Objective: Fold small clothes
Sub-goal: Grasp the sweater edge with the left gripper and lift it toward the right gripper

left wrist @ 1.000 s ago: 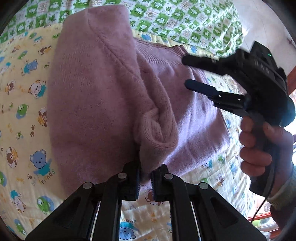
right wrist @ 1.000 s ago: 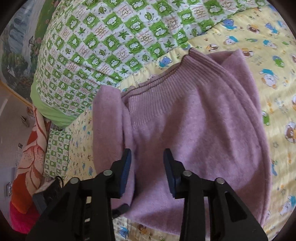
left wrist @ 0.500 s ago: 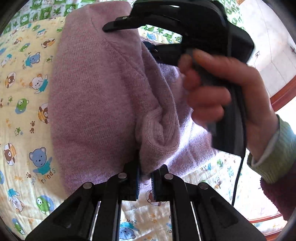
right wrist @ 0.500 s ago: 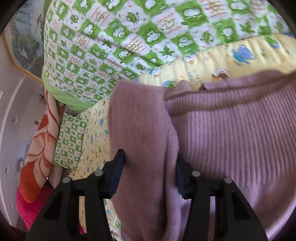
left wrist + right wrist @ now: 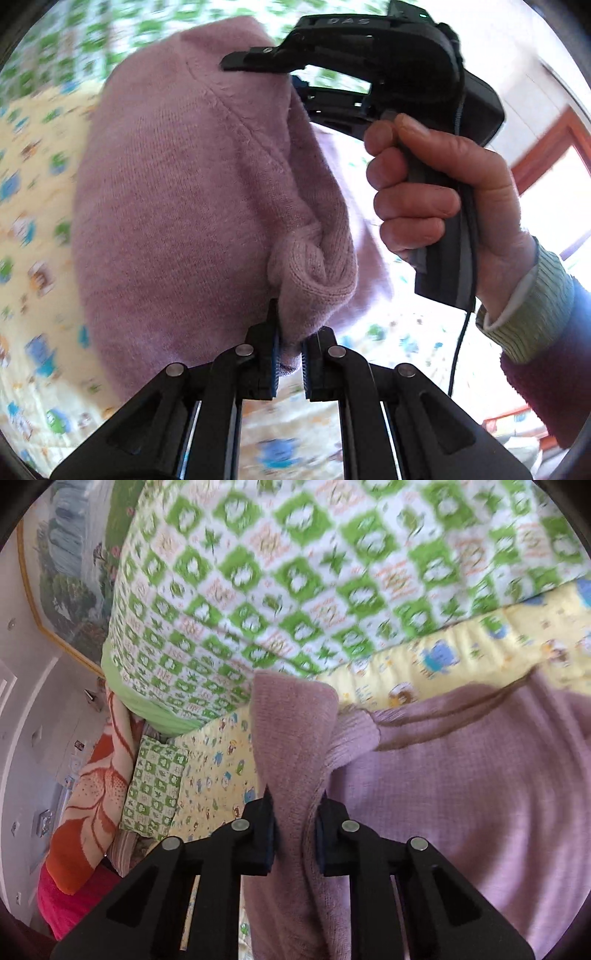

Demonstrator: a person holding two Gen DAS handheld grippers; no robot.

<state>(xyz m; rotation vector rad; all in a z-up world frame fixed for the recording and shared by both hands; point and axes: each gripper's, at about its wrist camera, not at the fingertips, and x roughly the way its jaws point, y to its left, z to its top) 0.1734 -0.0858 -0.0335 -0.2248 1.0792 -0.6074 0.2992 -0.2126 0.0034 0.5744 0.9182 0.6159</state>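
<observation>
Two grippers grip a purple sweater (image 5: 177, 206) over a quilt (image 5: 424, 657)
Left gripper (image 5: 289, 360) clamps a cuff; right gripper (image 5: 294, 825) jaws are closing on a fold

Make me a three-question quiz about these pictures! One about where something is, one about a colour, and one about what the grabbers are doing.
1. Where does the green checked quilt lie?
A. beyond the sweater
B. under the sweater
C. on the floor

2. What colour is the sweater?
A. blue
B. soft purple
C. red

3. What is the left gripper doing?
A. hanging open
B. pinching the sweater's cuff
C. holding a toy

Answers:
1 A: the right wrist view shows it past the sweater, on the far side of the yellow animal sheet.
2 B: both views show it.
3 B: the cuff sits clamped between its pads. The right gripper is closing on a fold too.
</observation>
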